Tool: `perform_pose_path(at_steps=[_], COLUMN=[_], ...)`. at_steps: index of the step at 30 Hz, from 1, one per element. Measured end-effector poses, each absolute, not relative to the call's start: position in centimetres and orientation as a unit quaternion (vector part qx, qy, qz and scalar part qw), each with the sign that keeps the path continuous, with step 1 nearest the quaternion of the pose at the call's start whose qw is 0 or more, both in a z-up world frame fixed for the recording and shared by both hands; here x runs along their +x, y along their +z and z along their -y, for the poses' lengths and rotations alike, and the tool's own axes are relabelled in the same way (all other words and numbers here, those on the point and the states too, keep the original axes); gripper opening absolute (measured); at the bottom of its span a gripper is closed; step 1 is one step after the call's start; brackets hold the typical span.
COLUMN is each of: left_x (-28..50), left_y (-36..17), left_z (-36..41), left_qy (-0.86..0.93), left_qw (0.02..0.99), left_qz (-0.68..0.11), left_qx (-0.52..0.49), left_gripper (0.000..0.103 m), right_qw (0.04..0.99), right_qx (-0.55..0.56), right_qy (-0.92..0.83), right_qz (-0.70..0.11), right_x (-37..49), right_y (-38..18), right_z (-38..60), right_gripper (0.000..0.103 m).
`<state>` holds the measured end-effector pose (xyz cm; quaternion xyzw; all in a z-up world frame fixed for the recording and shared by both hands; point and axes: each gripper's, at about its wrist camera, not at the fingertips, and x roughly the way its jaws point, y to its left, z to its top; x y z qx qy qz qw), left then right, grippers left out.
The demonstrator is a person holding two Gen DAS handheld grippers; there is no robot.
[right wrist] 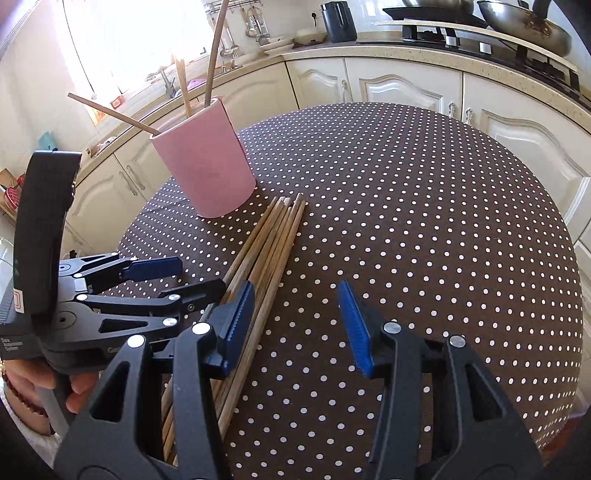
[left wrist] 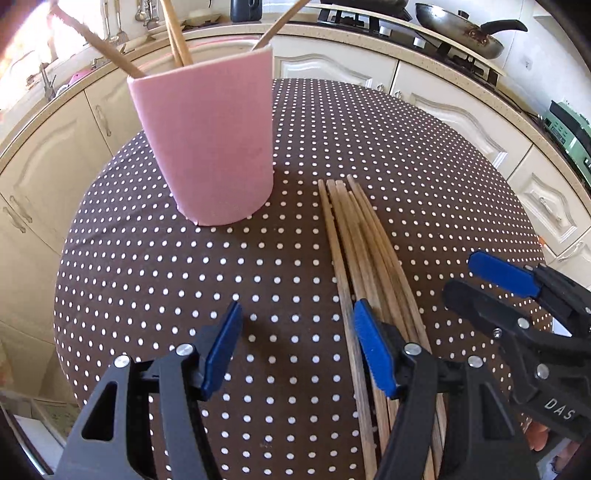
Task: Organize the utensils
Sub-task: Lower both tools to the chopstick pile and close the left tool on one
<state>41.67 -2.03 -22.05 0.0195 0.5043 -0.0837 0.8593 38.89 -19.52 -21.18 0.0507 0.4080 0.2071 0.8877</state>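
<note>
A round table (left wrist: 424, 155) fills most of both views, covered in a dark brown cloth with small white dots. Behind it runs a curve of cream kitchen cabinets (right wrist: 402, 88), and a steel wok (left wrist: 458, 33) sits on the stove at the far right.

On the far left part of the table stands a pink cup (left wrist: 210, 147), upright, with four wooden chopsticks leaning out of its top at different angles.

Just beside the cup's base, on its right, begins a bundle of loose chopsticks (left wrist: 354, 236). They lie flat on the cloth, side by side and touching, with their narrow tips near the cup and their length running back toward me.

My left gripper (left wrist: 295, 350) hangs low over the table with its blue pads apart, jaws open and gripping nothing. Its right pad is over the left edge of the bundle; I cannot tell whether it touches the wood. Bare dotted cloth shows between the pads.

My right gripper (right wrist: 295, 328) is likewise open and empty. Its left pad sits over the right edge of the bundle and its other pad is over bare cloth.

A hand (right wrist: 79, 391) shows at the lower left of the right wrist view, wrapped around the left gripper's handle.
</note>
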Motion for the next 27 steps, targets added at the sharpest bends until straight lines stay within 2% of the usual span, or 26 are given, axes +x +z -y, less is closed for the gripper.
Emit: perform_pose_path(at_steps=[6,10,13,17,27], left_x=[42.4,42.9,42.7,42.2,41.1], left_y=[-21.9,-21.8,-21.7,-21.7,-22.2], left_z=[1.6,0.9,0.7,0.1,0.0], left_qy=[-0.080,-0.089,-0.104,-0.104,-0.098], left_qw=[0.859,0.856,0.851,0.851,0.847], left_qz=[-0.506,-0.510,-0.514,-0.514,-0.523], left_qx=[0.014,-0.004,-0.013,-0.017,-0.008], left_gripper=[0.057,0.033,0.021,0.020,0.020], right_qw=[0.875,0.861,0.852,0.845,0.840], right_qx=[0.046,0.041,0.029,0.013,-0.036], right_qy=[0.206,0.202,0.198,0.187,0.167], right_qz=[-0.437,-0.464,-0.485,-0.501,-0.514], right_x=[40.2,41.3,42.0,42.4,42.8], right_y=[-21.2,-21.6,-21.8,-21.9,-21.9], right_z=[19.2,18.6,17.8,16.9,14.3], right_gripper=[0.047,0.047,0.046,0.036,0.035])
